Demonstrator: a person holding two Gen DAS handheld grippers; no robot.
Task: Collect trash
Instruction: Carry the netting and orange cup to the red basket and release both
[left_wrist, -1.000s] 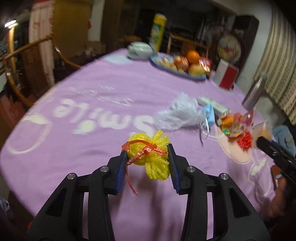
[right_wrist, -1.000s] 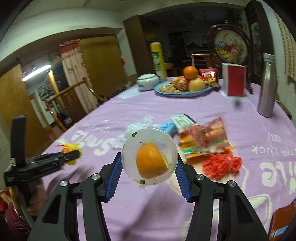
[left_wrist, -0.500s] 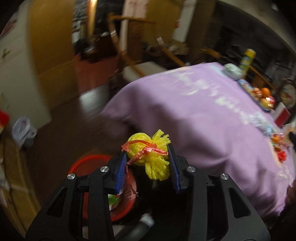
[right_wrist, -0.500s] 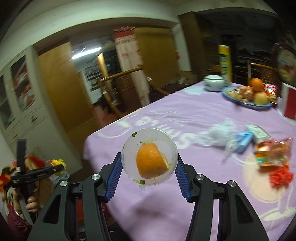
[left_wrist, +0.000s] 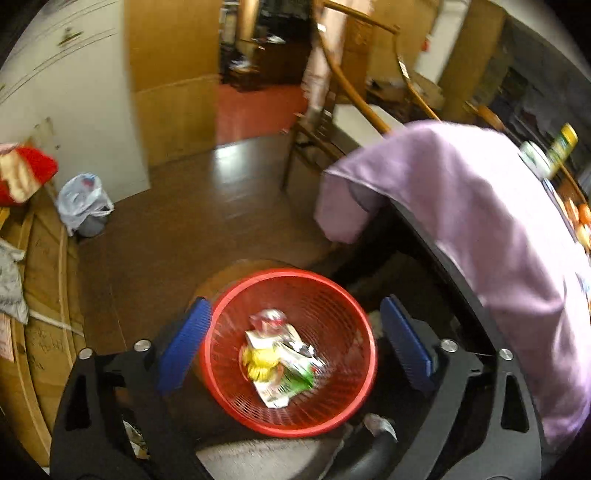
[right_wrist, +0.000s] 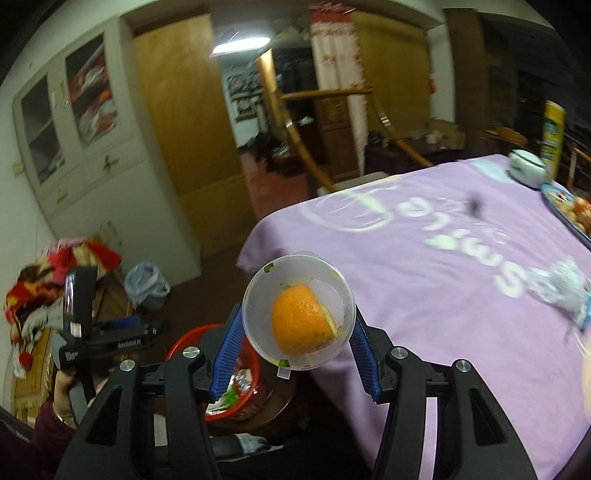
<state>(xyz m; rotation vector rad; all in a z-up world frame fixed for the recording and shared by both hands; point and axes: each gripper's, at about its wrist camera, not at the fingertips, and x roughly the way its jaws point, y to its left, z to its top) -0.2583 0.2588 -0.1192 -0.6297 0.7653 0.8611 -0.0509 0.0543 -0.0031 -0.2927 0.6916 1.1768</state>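
Note:
My left gripper (left_wrist: 295, 343) is open and empty, held over a red mesh basket (left_wrist: 332, 302) on the floor beside the table. A yellow net ball (left_wrist: 258, 363) lies in the basket among wrappers (left_wrist: 288, 373). My right gripper (right_wrist: 299, 332) is shut on a clear plastic cup (right_wrist: 258, 295) with an orange piece (right_wrist: 299, 323) inside. It hangs past the table edge, with the red basket (right_wrist: 181, 341) below and to its left. The left gripper (right_wrist: 110, 338) shows from the side there.
The table under a purple cloth (right_wrist: 443, 266) fills the right; a white plastic wad (right_wrist: 561, 284) and a fruit plate (right_wrist: 565, 206) lie on it. A wooden chair (left_wrist: 351, 110) stands behind the table. A small bagged bin (left_wrist: 85, 206) and cardboard stand at the left wall.
My left gripper swung off the table to above the red basket, opened, and the yellow net ball dropped in. My right gripper carried the cup left toward the table edge.

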